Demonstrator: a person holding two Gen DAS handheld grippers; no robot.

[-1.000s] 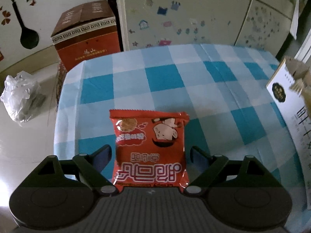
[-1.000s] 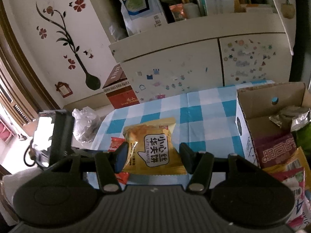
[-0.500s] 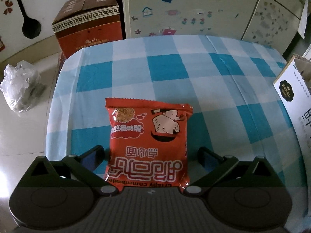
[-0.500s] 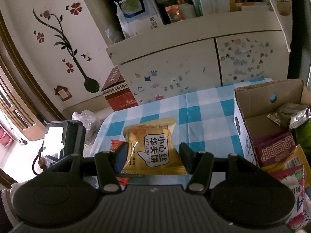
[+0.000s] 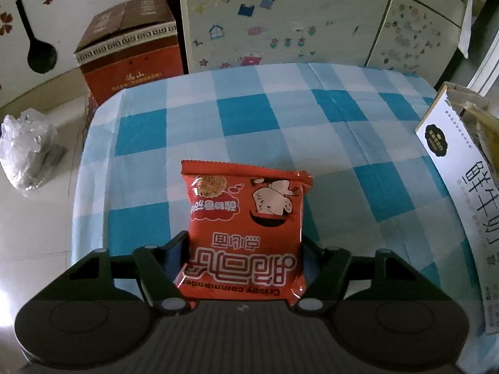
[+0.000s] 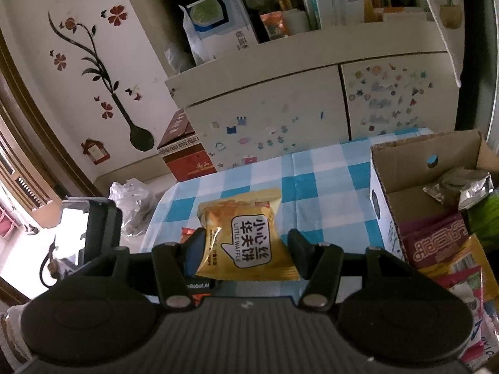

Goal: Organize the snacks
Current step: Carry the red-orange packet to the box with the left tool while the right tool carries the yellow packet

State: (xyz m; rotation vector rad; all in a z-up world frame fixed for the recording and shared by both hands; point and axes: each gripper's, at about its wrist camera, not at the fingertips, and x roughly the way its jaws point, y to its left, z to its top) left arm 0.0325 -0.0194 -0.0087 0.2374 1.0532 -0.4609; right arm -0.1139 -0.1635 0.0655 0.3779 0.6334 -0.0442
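My left gripper point(image 5: 243, 249) is shut on a red crispy-noodle snack packet point(image 5: 246, 218), its fingers pressing the packet's two sides just over the blue-checked tablecloth point(image 5: 280, 118). My right gripper point(image 6: 246, 246) is shut on a yellow Little Waffle packet point(image 6: 246, 243) and holds it above the table. An open cardboard box point(image 6: 402, 168) with several snack packets stands to the right; its white side also shows in the left wrist view point(image 5: 461, 199). The left gripper's body point(image 6: 99, 230) shows at the left of the right wrist view.
A red-brown carton point(image 5: 131, 50) stands on the floor beyond the table, beside a cream cabinet with stickers point(image 5: 312, 25). A crumpled plastic bag point(image 5: 28, 152) lies on the floor at left. Boxes crowd the cabinet top point(image 6: 280, 21).
My left gripper's fingers have closed in from wide open onto the red packet's sides. My right gripper still holds the yellow packet and has hardly moved.
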